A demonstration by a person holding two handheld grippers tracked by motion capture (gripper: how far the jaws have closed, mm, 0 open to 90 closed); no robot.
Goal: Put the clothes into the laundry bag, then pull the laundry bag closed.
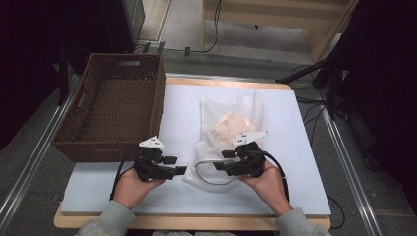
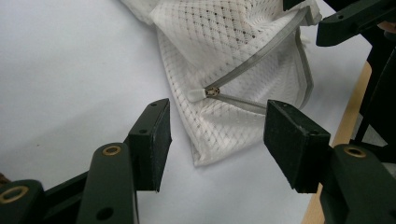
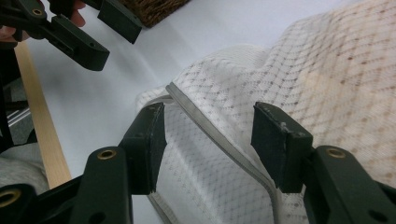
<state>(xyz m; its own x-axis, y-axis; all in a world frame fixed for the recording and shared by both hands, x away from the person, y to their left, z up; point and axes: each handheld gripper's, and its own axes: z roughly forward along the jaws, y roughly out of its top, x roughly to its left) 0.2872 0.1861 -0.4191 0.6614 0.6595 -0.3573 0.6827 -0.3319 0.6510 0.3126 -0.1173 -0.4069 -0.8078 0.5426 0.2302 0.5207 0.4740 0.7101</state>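
Lying flat on the white tabletop (image 1: 295, 162), a white mesh laundry bag (image 1: 231, 123) serves as the landmark for everything else. Something pale peach sits inside the bag's far half, seen through the mesh. A grey zipper (image 2: 261, 60) runs around the bag's near end, and its small white pull tab (image 2: 195, 94) rests on the mesh close to the near corner.

Just left of the bag's near corner, the left hand-held gripper (image 1: 178, 165) hovers with its jaws spread wide apart and nothing between them; in the left gripper view the bag's corner and the zipper pull lie just ahead of the gap, untouched. At the bag's near right edge, the right hand-held gripper (image 1: 222, 160) also stands wide open, grasping nothing. In the right gripper view its two black jaws straddle the grey zipper band, with the mesh lying between and below them; whether a jaw touches the fabric cannot be told.

Left of the bag, well apart from it, a brown wicker basket (image 1: 78, 128) stands at the tabletop's left edge.
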